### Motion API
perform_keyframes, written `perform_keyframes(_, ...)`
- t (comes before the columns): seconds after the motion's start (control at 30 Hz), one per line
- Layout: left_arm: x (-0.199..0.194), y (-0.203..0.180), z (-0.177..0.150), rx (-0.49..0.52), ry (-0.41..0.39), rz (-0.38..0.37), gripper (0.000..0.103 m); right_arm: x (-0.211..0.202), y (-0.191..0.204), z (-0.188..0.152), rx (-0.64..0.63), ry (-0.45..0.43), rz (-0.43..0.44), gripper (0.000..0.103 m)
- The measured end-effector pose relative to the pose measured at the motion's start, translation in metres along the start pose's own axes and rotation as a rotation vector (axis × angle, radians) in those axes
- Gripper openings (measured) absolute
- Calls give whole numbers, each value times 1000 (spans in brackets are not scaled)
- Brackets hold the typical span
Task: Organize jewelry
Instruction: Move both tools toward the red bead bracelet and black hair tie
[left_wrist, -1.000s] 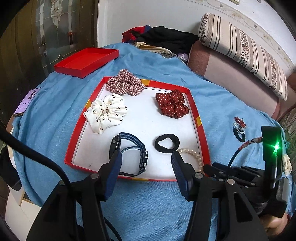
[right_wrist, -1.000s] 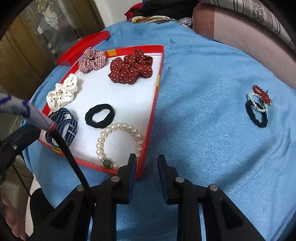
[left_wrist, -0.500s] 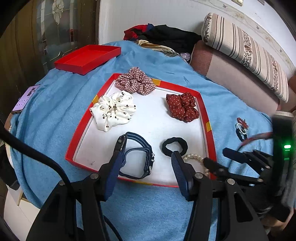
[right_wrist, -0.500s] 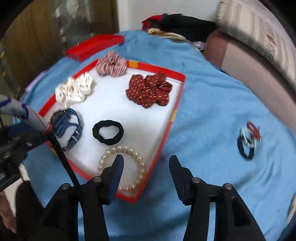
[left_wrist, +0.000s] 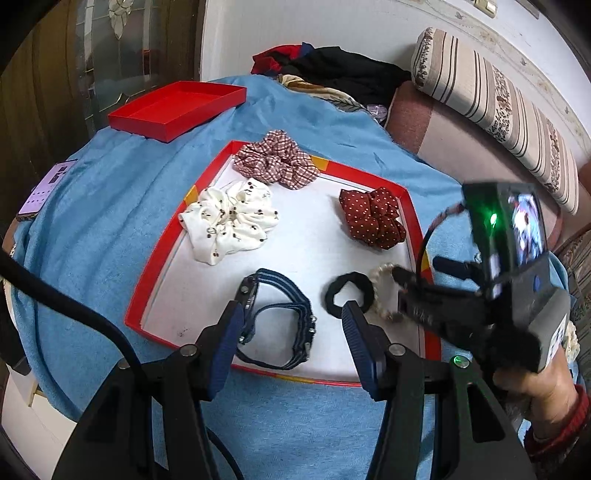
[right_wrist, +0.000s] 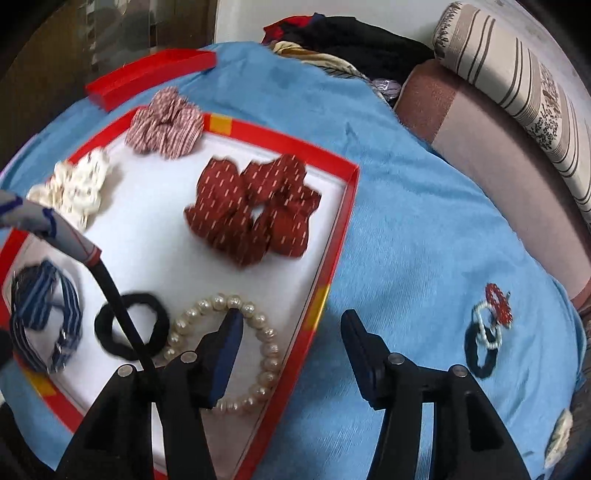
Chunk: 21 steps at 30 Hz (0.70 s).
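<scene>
A red-rimmed white tray (left_wrist: 166, 254) (right_wrist: 343, 218) on the blue cloth holds a checked scrunchie (left_wrist: 275, 160), a white scrunchie (left_wrist: 229, 221), a dark red dotted scrunchie (left_wrist: 371, 218) (right_wrist: 255, 210), a blue striped strap (left_wrist: 280, 317) (right_wrist: 40, 314), a black hair tie (left_wrist: 349, 295) (right_wrist: 129, 325) and a pearl bracelet (right_wrist: 236, 347). My left gripper (left_wrist: 291, 336) is open and empty above the tray's near edge. My right gripper (right_wrist: 291, 347) is open and empty over the tray's right rim, beside the pearls. A small cluster of bead rings and a black tie (right_wrist: 487, 328) lies on the cloth to the right.
A red box lid (left_wrist: 177, 107) lies at the far left. A phone (left_wrist: 46, 188) rests at the cloth's left edge. Clothes (left_wrist: 332, 74) and a striped cushion (left_wrist: 491, 103) on a sofa stand behind. A cable (right_wrist: 110, 288) crosses the right wrist view.
My right gripper has opened wide and moved forward over the tray's right rim. My left gripper has moved slightly closer to the tray. The tray's items have not moved.
</scene>
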<state>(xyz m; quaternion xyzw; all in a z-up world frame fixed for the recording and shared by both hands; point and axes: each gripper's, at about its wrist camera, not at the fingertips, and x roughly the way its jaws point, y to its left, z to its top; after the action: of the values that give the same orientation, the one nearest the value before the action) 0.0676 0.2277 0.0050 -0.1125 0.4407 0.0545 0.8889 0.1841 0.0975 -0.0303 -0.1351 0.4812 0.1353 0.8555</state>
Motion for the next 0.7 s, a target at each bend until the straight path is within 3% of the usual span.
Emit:
perform_keyframes(0.1,2,-12,0,24,6,4,54,-27,-24,-5,64,-67,51,59)
perform_keyframes(0.27,4,-49,0,101,16,1,55,-68,-90,-37,171,-146,31,62)
perform_keyframes(0.5,3,-120,-1,236,-2,-2,55,-81,-195,-98,326,-101,-89,63)
perform_keyframes(0.7,11,-175,-5,326,2,-14,55,-83,-260,-137,451,-77,-110,63)
